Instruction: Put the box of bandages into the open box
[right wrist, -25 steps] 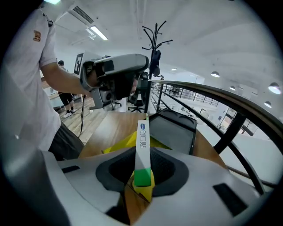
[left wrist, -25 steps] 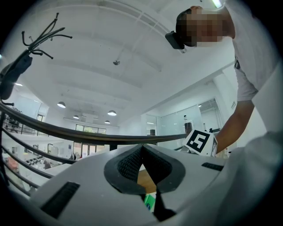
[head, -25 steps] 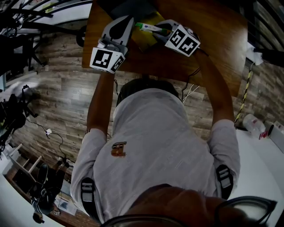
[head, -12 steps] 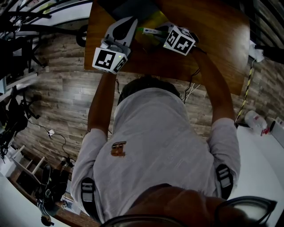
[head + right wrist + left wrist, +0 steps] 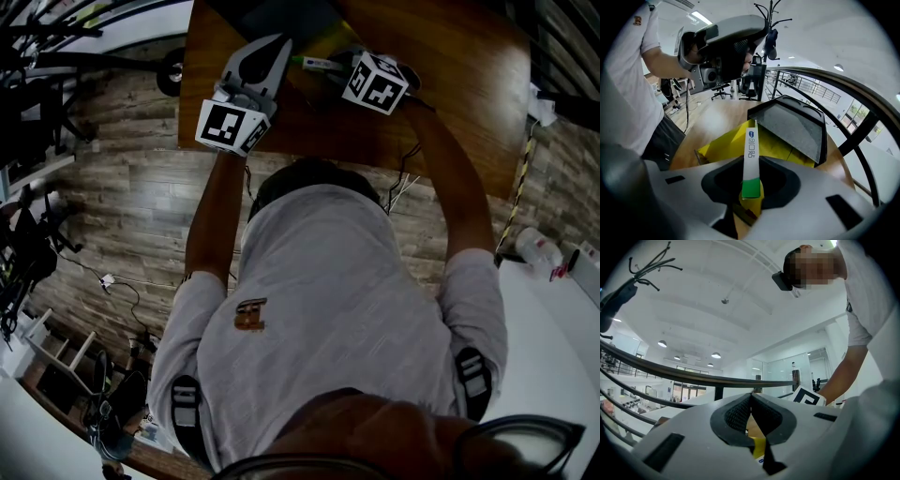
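The box of bandages (image 5: 751, 154) is a narrow white carton with a green end, standing on edge between the jaws of my right gripper (image 5: 751, 187), which is shut on it. In the head view that carton (image 5: 317, 64) pokes left from the right gripper (image 5: 342, 67), at the open yellow box (image 5: 328, 39) on the wooden table (image 5: 450, 103). The yellow box (image 5: 724, 143) lies just beyond the carton, its flaps spread. My left gripper (image 5: 272, 47) hovers at the yellow box's left side; its fingertips (image 5: 751, 395) meet with nothing seen between them.
A dark tray-like lid with a grey inside (image 5: 792, 124) leans over the yellow box's far right. The table's near edge runs below both grippers, with wood-plank floor beyond it. A white counter with a cup (image 5: 536, 253) stands at the right. Cables lie on the floor (image 5: 112, 281).
My right gripper has carried the bandage carton up and slightly left, farther over the yellow box. The left gripper has shifted only slightly.
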Available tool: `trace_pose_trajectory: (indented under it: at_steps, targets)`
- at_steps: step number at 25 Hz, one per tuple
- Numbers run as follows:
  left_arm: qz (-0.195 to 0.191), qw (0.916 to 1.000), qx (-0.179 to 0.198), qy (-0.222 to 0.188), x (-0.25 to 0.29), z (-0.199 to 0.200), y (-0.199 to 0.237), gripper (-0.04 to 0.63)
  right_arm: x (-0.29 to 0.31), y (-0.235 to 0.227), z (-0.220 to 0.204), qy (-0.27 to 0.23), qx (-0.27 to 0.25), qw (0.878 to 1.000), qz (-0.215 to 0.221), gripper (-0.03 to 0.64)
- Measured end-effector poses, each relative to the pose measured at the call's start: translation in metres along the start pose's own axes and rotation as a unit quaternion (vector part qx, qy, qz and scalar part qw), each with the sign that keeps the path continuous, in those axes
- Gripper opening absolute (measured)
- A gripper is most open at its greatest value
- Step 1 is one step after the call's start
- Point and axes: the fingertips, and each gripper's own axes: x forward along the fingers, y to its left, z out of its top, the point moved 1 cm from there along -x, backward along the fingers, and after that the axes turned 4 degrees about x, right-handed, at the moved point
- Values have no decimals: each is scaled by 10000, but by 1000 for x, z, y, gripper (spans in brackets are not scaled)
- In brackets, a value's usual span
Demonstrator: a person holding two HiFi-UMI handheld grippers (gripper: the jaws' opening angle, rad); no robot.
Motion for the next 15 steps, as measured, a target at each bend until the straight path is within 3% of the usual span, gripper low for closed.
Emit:
trace_pose_trajectory:
  at_steps: [12, 15]
  targets:
    - [-48, 10000, -62, 36, -1, -6, 12, 20, 12, -9, 6, -2, 249, 9997, -25, 111]
    - [-66, 9999, -73, 62, -1, -7, 14, 20, 13, -10, 8, -56, 365, 9993, 19, 144]
